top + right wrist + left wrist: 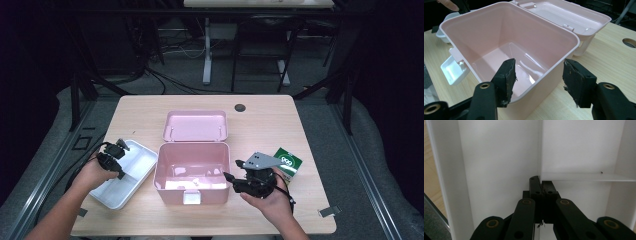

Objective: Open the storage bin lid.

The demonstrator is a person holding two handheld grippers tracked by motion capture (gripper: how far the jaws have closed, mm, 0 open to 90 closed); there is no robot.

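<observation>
On the pale wooden desk (280, 120) an open pink plastic storage box (192, 172) sits near the centre, its hinged pink lid (195, 125) lying back flat at 12 o'clock from the box body and a white latch tab on the front wall. At 9 o'clock from the box, just beside it, lies a shallow white plastic divided tray (131, 172).

The left gripper (114, 156) is down in this tray; in the left gripper view its jaws are pressed together, with their tips at the thin white partition (584, 177) that splits the tray's compartments. Whether they pinch that partition cannot be told.

The right gripper (235, 180) is at 3 o'clock from the box, close to its side wall. In the right gripper view its jaws stand apart and straddle the box's near rim (541, 75), one jaw inside and one outside, neither pad pressing it.

A small green and white carton (288, 162) lies at 3 o'clock from the box, just behind the right gripper.
</observation>
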